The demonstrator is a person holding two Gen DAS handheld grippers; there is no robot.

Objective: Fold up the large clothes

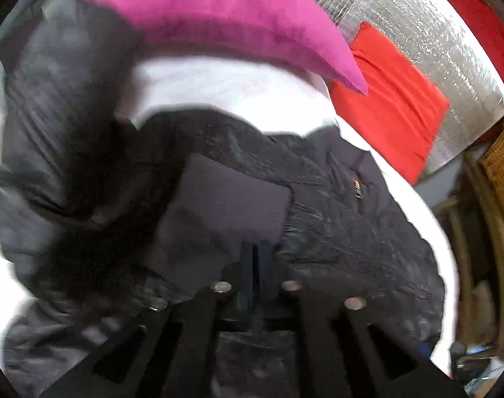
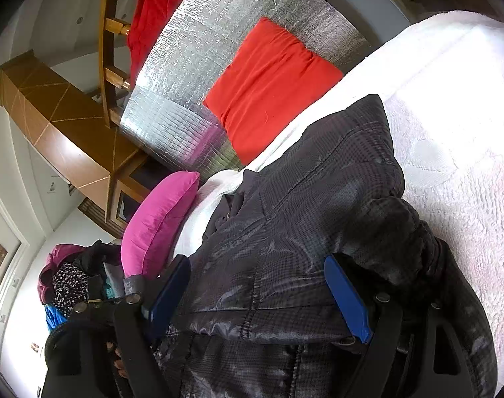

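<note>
Nearest in the left wrist view, the left gripper (image 1: 252, 265) has its jaws together, and they seem clamped on the dark ribbed cuff (image 1: 225, 212) of the jacket's sleeve. The picture is blurred, so the pinch itself is not sharp. The sleeve (image 1: 53, 132) runs from the jaws up and to the left, and its long axis follows that curve.

In the right wrist view, the right gripper (image 2: 257, 298) stands with its blue fingers (image 2: 348, 301) wide apart, one on each side of a fold of the dark quilted jacket (image 2: 318, 182). The pads do not seem to press on it. The jacket lies forward of this gripper on the white bedspread (image 2: 451, 132), stretched away towards the bed's far edge.

I judge that the left hand, already at the cuff, is the one to bring the sleeve across the body.

Farther off lie a pink pillow (image 2: 159, 222), a red cushion (image 2: 272, 86) and a silver quilted mat (image 2: 219, 33). No container shows clearly.
</note>
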